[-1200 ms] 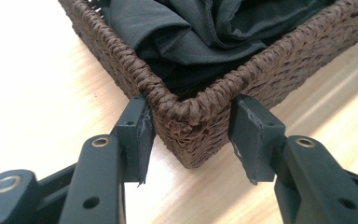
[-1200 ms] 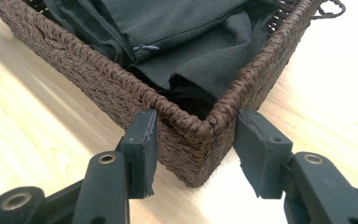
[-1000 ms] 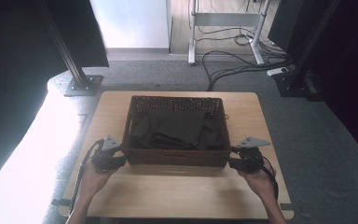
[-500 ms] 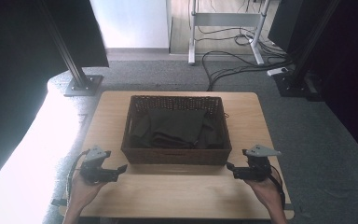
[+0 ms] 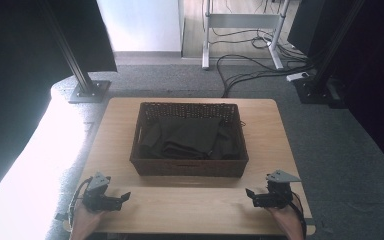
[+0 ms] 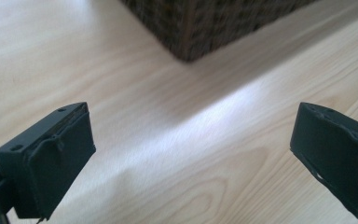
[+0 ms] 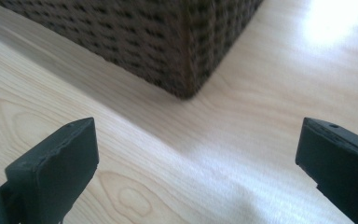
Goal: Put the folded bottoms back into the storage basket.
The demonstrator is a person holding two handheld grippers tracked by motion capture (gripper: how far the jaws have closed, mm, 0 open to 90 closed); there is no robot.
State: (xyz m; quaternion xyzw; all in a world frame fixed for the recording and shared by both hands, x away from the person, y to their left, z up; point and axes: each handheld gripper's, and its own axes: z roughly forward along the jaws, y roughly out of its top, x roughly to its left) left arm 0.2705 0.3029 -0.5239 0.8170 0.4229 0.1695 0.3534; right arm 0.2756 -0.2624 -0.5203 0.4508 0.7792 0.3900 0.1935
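Note:
A dark woven basket (image 5: 190,166) stands in the middle of the wooden table (image 5: 275,130), with dark folded cloth (image 5: 185,139) inside it. My left gripper (image 5: 125,196) rests low near the table's front left corner, apart from the basket. Its jaws have just been opening and stand wide with nothing between them (image 6: 191,158). My right gripper (image 5: 248,193) sits near the front right corner, its jaws likewise just opened wide and empty (image 7: 196,168). A near basket corner (image 6: 189,42) shows in the left gripper view, and the other basket corner (image 7: 186,70) in the right gripper view.
Bare wood runs along the table's front between the two grippers. Beyond the table lie grey carpet, a black metal post base (image 5: 87,90) at the left, cables (image 5: 250,70) and a desk frame (image 5: 240,22) at the back.
Both grippers have drawn back from the basket's front corners toward the table's front edge and sunk lower. Their jaws have opened wide. The basket has stayed put.

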